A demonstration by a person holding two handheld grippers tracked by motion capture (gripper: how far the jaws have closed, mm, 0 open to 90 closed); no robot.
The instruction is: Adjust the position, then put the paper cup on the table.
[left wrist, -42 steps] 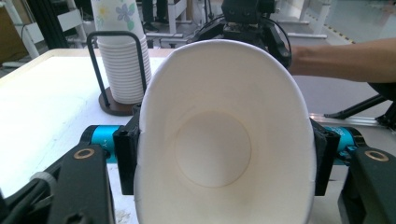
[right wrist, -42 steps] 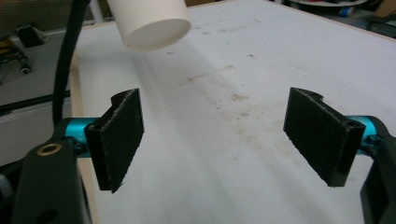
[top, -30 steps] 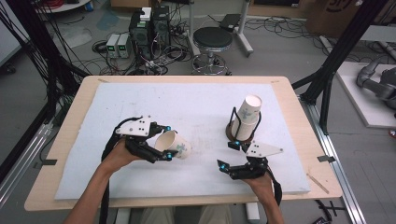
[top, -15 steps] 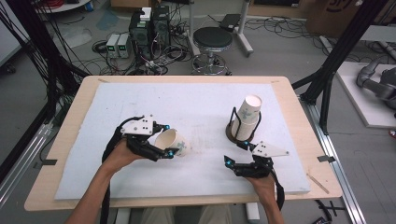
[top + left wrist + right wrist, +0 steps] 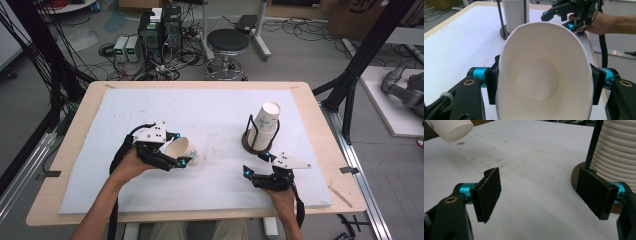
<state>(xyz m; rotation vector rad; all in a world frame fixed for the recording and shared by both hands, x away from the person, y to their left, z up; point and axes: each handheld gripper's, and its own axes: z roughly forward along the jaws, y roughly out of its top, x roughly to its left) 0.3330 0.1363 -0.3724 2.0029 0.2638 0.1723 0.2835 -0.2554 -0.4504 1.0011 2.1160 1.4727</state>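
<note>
The left hand-held gripper (image 5: 175, 156) squeezes one paper cup (image 5: 541, 75), pulled off the stack (image 5: 263, 127). The right hand-held gripper (image 5: 544, 195) is spread, holding nothing. More cups wait.

Light is even, soft and bright from overhead, with no hard glare. On the white mat (image 5: 210, 125) shadows are faint: a pale smudge lies under the paper cup (image 5: 450, 128) near the mat's far left corner in the right gripper view. The cup's inside (image 5: 539, 82) looks smooth and softly shaded. Near jaws blur slightly; the high view is grainy, its edges bowed.
</note>
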